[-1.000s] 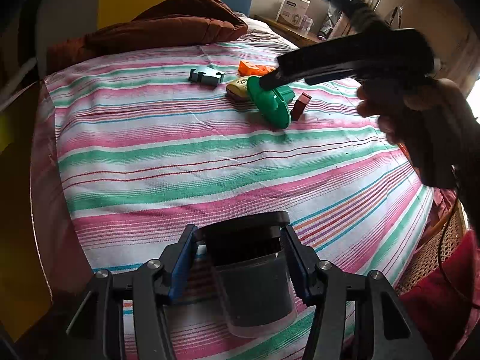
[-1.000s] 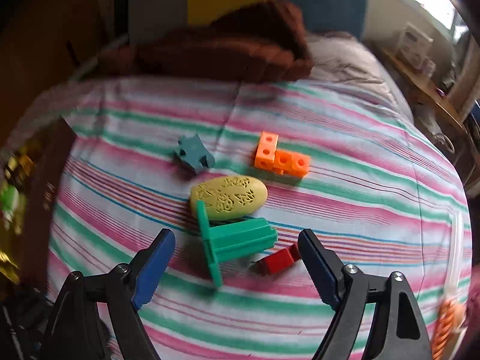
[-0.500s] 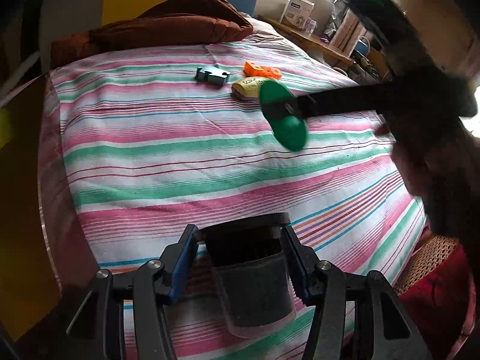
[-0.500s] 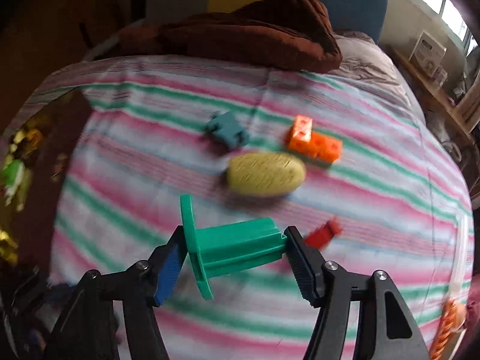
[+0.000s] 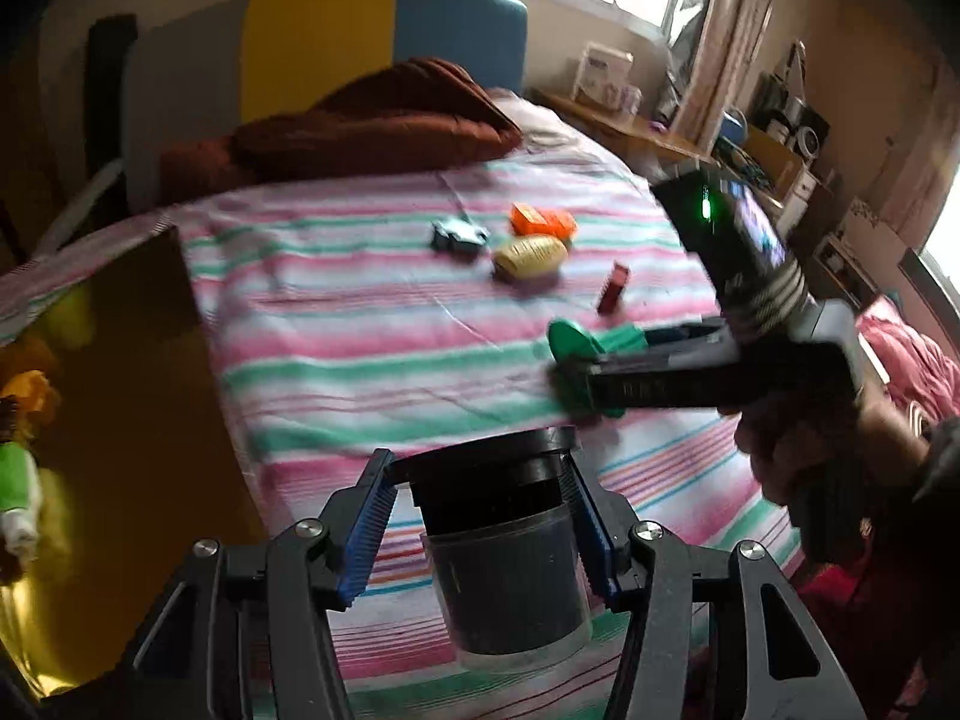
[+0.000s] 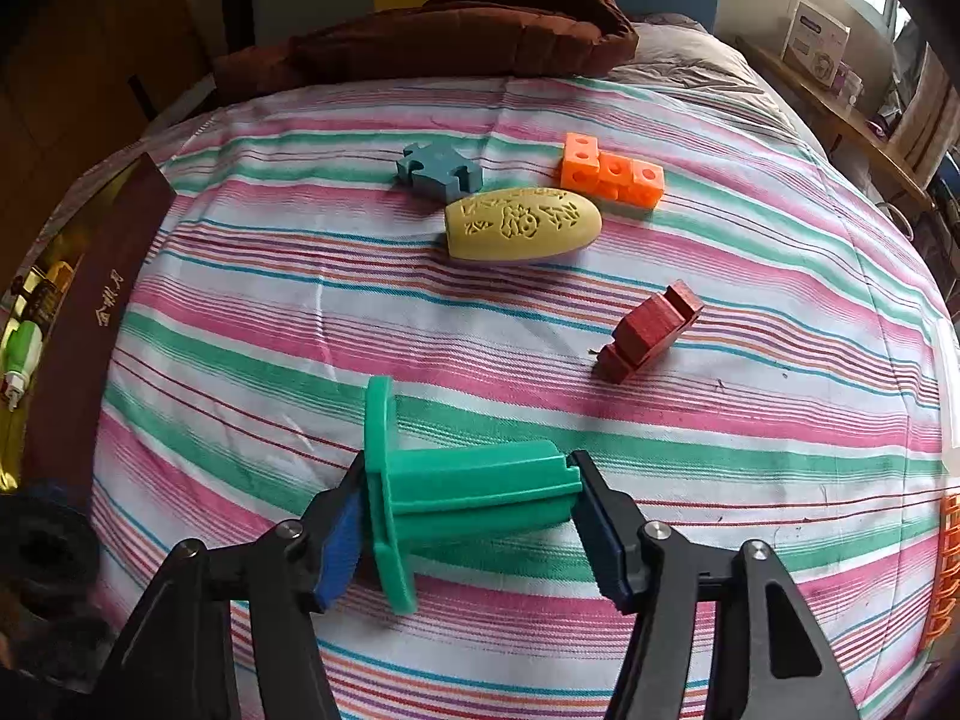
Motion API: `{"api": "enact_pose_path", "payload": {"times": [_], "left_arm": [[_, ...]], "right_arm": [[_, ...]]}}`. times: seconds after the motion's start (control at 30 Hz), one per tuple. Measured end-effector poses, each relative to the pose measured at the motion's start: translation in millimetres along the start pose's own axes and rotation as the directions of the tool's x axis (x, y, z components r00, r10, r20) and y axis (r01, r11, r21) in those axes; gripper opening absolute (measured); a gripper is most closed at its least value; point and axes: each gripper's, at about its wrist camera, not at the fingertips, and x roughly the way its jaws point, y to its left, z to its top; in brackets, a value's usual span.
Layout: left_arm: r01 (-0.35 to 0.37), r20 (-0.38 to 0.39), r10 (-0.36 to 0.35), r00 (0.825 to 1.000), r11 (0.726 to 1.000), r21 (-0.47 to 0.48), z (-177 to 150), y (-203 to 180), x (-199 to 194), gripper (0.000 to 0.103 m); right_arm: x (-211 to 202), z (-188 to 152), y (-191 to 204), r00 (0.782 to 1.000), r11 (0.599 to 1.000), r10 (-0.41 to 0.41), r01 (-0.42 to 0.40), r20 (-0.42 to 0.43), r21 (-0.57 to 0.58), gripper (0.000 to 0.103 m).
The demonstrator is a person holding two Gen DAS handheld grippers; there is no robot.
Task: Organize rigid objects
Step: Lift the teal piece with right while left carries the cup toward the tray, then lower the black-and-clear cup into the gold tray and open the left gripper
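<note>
The right gripper point(image 6: 468, 516) has just closed its jaws endwise on a green flanged plastic part point(image 6: 456, 489) above the striped bedsheet point(image 6: 750, 432). The left gripper point(image 5: 480, 534) clamps a dark cylindrical jar point(image 5: 507, 564). On the sheet lie a red block point(image 6: 651, 330), yellow embossed oval point(image 6: 522, 225), orange cubes point(image 6: 612, 171) and teal piece point(image 6: 438, 171).

Our right gripper point(image 6: 468, 516), jaws just closing, clamps the green spool point(image 6: 456, 492); our left gripper point(image 5: 486, 522) (angled downward) grips a dark jar point(image 5: 504, 558).
</note>
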Motion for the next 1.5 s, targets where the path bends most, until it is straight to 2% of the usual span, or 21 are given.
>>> {"api": "enact_pose_path", "payload": {"times": [0.37,0.67,1.07,1.23,1.33,1.5], "left_arm": [[-0.126,0.098,0.128,0.987,0.992,-0.026,6.7,30.6,-49.9,0.056],[-0.182,0.107,0.191,0.976,0.98,-0.084,-0.7,61.4,-68.9,0.056],[-0.208,0.084,0.226,0.97,0.961,-0.185,-19.7,105.0,-87.8,0.056],[-0.245,0.084,0.281,0.956,0.923,-0.297,-34.8,152.1,-115.3,0.056],[-0.287,0.06,0.331,0.942,0.883,-0.372,-51.2,187.0,-131.7,0.056],[-0.299,-0.021,0.328,0.945,0.831,-0.469,-86.3,230.4,-139.3,0.056]], "right_arm": [[2.4,0.6,0.3,1.0,1.0,-0.02,0.02,0.003,0.004,0.06],[4.2,0.8,-2.2,1.0,1.0,-0.015,0.015,0.003,0.008,0.06],[3.7,-1.4,-4.3,1.0,1.0,0.001,-0.001,-0.003,0.021,0.06],[3.7,-0.8,1.4,1.0,1.0,-0.024,0.024,0.002,-0.01,0.06],[3.4,-0.3,2.3,1.0,0.999,-0.029,0.029,0.003,-0.017,0.06],[3.4,0.5,4.1,0.999,0.999,-0.038,0.038,0.004,-0.025,0.06]]}}
